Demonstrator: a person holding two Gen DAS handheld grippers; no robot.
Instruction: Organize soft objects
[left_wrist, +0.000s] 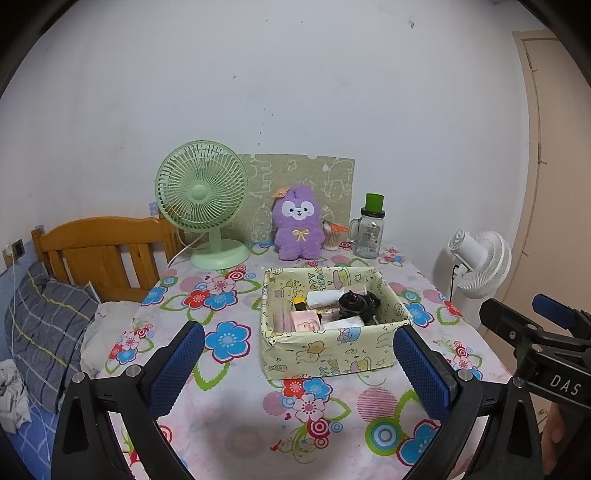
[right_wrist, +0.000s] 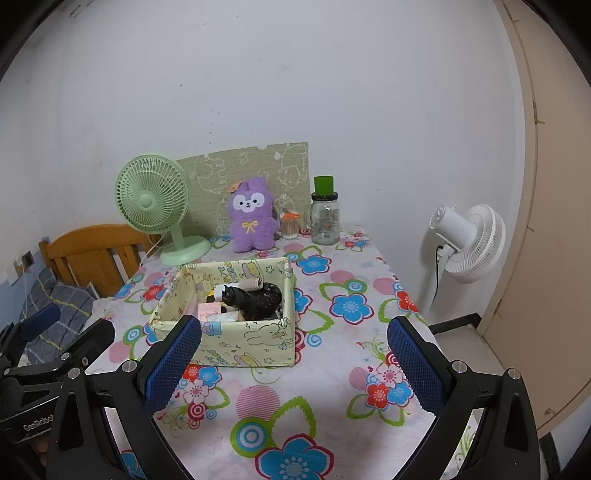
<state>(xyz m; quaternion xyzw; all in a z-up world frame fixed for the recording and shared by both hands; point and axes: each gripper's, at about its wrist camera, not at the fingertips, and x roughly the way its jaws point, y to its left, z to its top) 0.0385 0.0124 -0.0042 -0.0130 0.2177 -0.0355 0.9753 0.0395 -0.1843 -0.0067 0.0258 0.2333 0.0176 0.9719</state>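
A purple plush bunny (left_wrist: 297, 228) sits upright at the back of the flowered table, against a green patterned board; it also shows in the right wrist view (right_wrist: 252, 220). A yellow cartoon-print box (left_wrist: 332, 321) stands mid-table, filled with small items including a black bundle (left_wrist: 359, 302); the box also shows in the right wrist view (right_wrist: 236, 314). My left gripper (left_wrist: 299, 365) is open and empty, near the front of the box. My right gripper (right_wrist: 293, 363) is open and empty, just right of the box's front.
A green desk fan (left_wrist: 202, 201) stands back left. A glass jar with a green lid (left_wrist: 369, 230) and a small cup (left_wrist: 332, 238) stand back right. A white floor fan (right_wrist: 465, 243) stands right of the table. A wooden bed frame (left_wrist: 99, 251) lies left.
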